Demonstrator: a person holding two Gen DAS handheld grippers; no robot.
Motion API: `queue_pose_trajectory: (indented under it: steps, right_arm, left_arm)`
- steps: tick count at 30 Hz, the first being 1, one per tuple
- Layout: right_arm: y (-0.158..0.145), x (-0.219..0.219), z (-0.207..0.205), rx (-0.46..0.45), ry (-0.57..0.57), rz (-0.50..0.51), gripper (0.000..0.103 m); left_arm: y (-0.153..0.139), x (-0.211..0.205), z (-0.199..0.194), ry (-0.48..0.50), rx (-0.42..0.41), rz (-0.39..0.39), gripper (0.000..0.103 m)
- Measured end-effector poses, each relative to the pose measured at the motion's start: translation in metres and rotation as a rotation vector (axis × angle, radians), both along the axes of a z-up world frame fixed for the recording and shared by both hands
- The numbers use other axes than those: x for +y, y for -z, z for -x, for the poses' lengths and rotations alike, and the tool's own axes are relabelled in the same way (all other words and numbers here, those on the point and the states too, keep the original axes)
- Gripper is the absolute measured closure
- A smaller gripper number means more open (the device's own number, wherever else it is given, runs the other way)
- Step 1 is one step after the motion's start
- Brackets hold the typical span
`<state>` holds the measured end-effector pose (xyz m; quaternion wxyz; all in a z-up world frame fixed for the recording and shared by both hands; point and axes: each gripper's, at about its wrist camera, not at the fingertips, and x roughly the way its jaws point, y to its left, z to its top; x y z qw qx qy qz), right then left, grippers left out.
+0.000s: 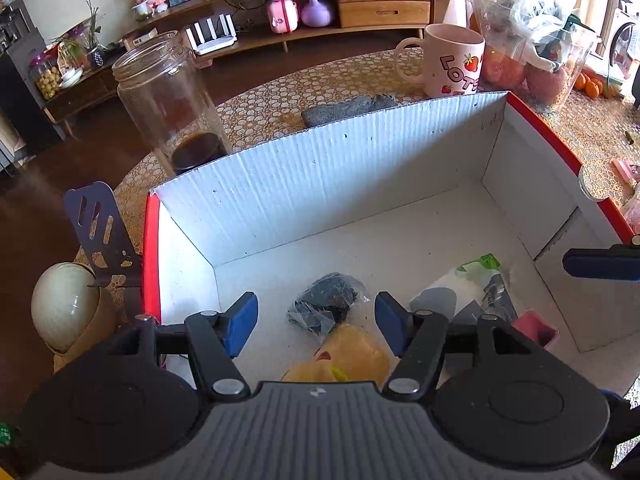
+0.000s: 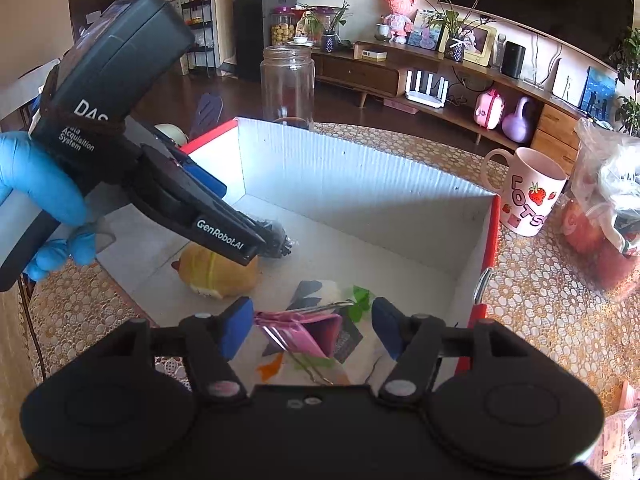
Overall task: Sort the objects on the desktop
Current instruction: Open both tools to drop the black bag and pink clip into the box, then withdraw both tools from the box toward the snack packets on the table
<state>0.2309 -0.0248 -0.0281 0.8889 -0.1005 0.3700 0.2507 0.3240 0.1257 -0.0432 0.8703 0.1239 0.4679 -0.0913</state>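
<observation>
I see both grippers, left gripper [image 1: 316, 322] and right gripper [image 2: 312, 328], gaping empty over the box [image 1: 320, 184] on the lace-patterned table [image 2: 540, 320]; a wooden sideboard [image 1: 380, 0] stands far behind.

One cardboard box [image 1: 360, 168] holds one dark bagged bundle [image 1: 326, 302], one yellow plush toy [image 2: 218, 276] and one pink pouch [image 2: 304, 330]; on the table [image 2: 532, 320] beside it stand one glass jar [image 1: 168, 100] and one mug [image 1: 452, 60].

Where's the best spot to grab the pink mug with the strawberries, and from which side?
Grip the mug across its rim and wall from above, on the side away from the handle. It stands upright and open-topped outside the box, and the bagged fruit crowds its other side.
</observation>
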Motion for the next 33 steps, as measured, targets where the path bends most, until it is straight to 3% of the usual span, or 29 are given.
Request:
queue_pose_trajectory:
  steps: [7,20,24,33]
  right_arm:
    - [-0.012,-0.009,0.009,-0.022,0.009,-0.024,0.019]
    - [-0.036,-0.029,0.043,-0.058,0.017,-0.075,0.014]
    - [-0.042,-0.037,0.055,-0.066,0.016,-0.091,0.013]
    - [-0.052,-0.062,0.08,-0.084,0.029,-0.122,0.011]
  left_arm:
    - [-0.01,-0.001,0.01,0.001,-0.017,0.013,0.039]
    - [-0.032,-0.012,0.045,0.006,-0.059,0.04,0.039]
    - [-0.039,-0.018,0.056,0.009,-0.074,0.055,0.021]
    - [-0.049,-0.032,0.081,0.005,-0.106,0.068,0.02]
